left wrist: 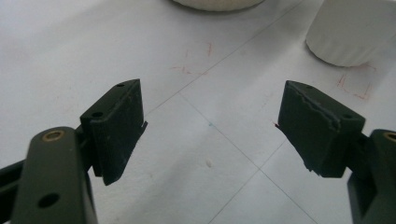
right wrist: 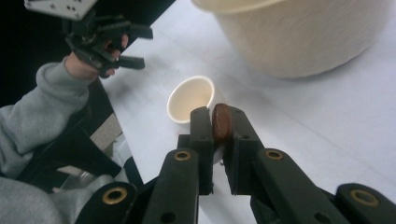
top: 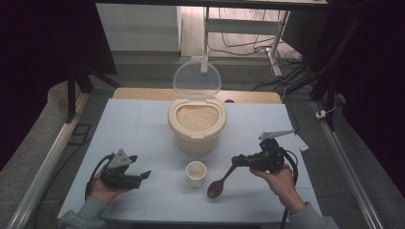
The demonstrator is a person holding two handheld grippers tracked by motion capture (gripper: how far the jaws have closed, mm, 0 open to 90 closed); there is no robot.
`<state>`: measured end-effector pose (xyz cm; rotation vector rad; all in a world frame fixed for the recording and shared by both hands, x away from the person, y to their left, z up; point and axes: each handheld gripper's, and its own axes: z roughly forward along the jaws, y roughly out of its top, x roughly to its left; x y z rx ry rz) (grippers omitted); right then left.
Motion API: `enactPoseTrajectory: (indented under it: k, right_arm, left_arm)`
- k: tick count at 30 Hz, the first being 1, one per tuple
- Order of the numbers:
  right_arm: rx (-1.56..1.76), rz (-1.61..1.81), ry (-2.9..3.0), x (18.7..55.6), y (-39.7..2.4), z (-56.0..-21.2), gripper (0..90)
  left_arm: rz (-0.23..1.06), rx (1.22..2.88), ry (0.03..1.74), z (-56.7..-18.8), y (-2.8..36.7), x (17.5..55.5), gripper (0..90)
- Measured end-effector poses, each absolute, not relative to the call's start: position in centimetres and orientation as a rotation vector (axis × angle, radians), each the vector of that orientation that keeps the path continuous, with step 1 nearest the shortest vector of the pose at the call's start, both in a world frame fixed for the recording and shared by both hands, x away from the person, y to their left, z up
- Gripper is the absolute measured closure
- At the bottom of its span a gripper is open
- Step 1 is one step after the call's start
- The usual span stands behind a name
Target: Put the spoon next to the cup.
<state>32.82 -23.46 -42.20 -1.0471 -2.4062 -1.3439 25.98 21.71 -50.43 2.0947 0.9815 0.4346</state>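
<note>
r fingers (right wrist: 218,135) tight on smooth brown wooden spoon (top: 217,186) by small round cup (top: 196,172); l fingers (left wrist: 212,130) wide, bare.

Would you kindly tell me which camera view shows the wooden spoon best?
The high view: the whole wooden spoon shows, handle in the right claw and bowl on the table beside the small cup. The right gripper view gives just the handle end, clamped between the jaws.
</note>
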Motion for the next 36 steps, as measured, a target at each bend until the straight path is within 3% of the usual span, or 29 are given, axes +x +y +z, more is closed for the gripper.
enactPoseTrajectory:
  k: [15,36]
  right_arm:
    - [-0.962,-1.236,-2.400,33.5,-21.0,-44.1,82.2]
    - [-1.025,-1.254,-2.475,36.9,-20.9,-48.1,66.4]
  left_arm:
    - [0.435,2.098,0.979,-50.5,21.7,26.0,22.3]
    - [0.436,2.107,0.978,-50.6,21.6,26.0,22.2]
